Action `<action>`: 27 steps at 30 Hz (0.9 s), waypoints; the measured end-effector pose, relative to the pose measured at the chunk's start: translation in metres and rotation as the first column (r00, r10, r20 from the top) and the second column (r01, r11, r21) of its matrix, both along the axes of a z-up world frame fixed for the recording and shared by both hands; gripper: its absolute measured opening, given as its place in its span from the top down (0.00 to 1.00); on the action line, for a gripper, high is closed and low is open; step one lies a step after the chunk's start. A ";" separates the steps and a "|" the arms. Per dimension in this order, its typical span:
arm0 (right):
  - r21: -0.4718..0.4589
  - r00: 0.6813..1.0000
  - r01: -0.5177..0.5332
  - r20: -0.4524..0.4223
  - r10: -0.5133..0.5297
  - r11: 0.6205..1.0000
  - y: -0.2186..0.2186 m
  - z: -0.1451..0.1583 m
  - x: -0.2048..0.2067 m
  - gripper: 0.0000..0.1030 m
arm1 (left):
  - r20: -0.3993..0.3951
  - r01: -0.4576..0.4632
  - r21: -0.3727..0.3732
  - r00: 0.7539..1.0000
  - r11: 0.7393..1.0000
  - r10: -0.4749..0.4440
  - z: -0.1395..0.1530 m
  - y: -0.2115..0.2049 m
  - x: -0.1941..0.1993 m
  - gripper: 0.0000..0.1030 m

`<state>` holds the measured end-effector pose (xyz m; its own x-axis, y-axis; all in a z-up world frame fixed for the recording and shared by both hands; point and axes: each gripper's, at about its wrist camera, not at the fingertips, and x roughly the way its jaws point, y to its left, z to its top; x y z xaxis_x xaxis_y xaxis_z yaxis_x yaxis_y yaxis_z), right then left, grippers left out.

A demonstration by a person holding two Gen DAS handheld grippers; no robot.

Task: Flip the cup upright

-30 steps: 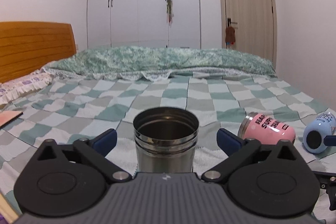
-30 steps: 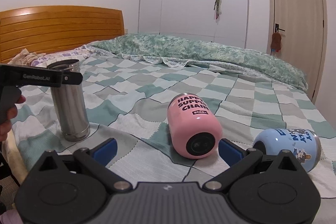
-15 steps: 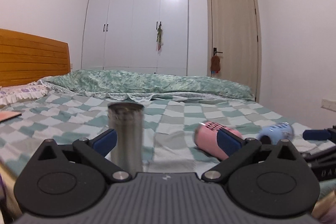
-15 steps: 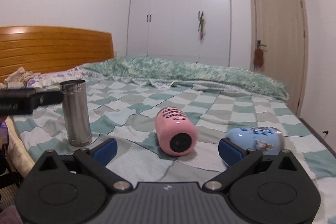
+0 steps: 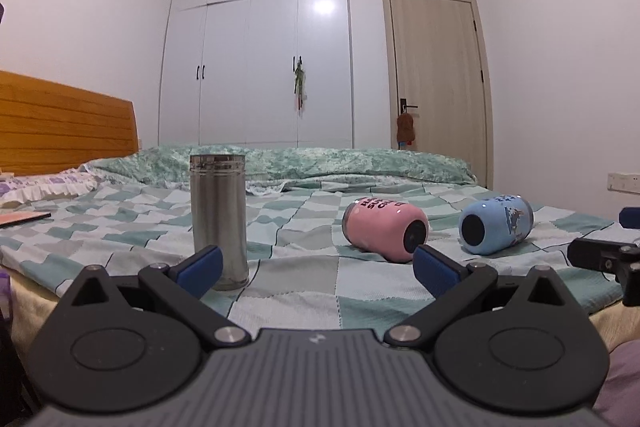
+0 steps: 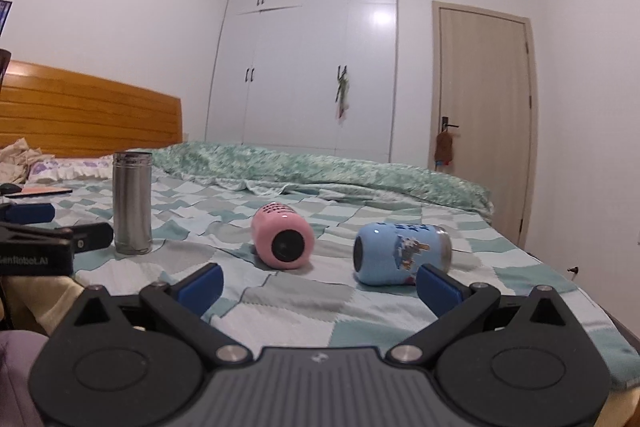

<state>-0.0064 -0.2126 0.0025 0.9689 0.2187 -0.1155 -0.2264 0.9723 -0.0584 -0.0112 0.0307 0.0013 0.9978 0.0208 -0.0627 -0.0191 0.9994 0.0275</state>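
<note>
The steel cup [image 5: 218, 221] stands upright on the checked bedspread [image 5: 304, 283], close to the near edge of the bed and toward its headboard end, mouth up. The pink cup [image 5: 385, 229] lies on its side further along that near edge, its dark base turned toward the cameras. Just beyond it, apart from it, the blue cup [image 5: 495, 229] also lies on its side, base facing out. The left gripper [image 5: 316, 266] hangs off the near edge with its blue-padded fingers [image 5: 200, 269] spread wide and nothing between them; the steel cup sits just behind its left pad. The right gripper [image 6: 320, 282] is likewise off the edge, fingers wide apart and empty, facing the pink and blue cups. A green quilt [image 6: 320, 171] is heaped along the far edge.
</note>
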 end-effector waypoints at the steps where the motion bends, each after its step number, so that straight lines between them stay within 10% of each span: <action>1: 0.004 1.000 0.006 0.009 -0.006 1.000 -0.001 -0.002 -0.003 0.00 | 0.007 -0.001 0.007 1.000 1.000 0.001 0.000 -0.001 0.000 0.00; 27: 0.037 0.998 0.036 0.051 -0.038 0.999 -0.005 -0.005 -0.006 0.00 | 0.042 0.008 0.029 0.999 1.000 -0.009 -0.002 -0.007 -0.006 0.00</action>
<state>-0.0125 -0.2177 -0.0021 0.9809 0.1859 -0.0575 -0.1880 0.9816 -0.0335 -0.0171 0.0239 -0.0007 0.9997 0.0136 -0.0205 -0.0125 0.9984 0.0552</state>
